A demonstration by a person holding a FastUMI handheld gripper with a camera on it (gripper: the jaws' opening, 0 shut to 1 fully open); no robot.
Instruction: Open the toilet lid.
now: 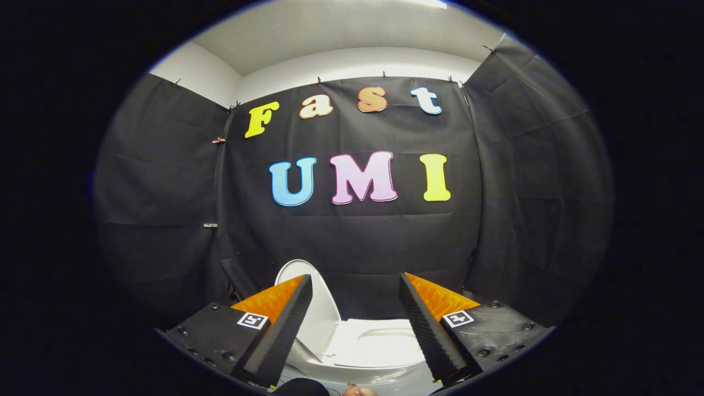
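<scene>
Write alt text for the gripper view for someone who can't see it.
A white toilet sits just ahead of the open gripper, its lid raised and leaning to the side. The seat shows between the spread fingers, with black cloth walls behind.

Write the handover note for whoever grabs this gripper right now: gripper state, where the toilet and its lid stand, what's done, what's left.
Gripper: fingers spread wide, holding nothing, touching nothing, raised above the toilet.
Toilet: below and beyond the fingers, in front of the black cloth wall.
Lid: already swung up, standing near upright behind the left finger, close to the cloth. The seat lies down, showing between the fingers.
Done: the lid looks open.
Left: probably nothing but to draw back; check that the lid stays up by itself.
</scene>
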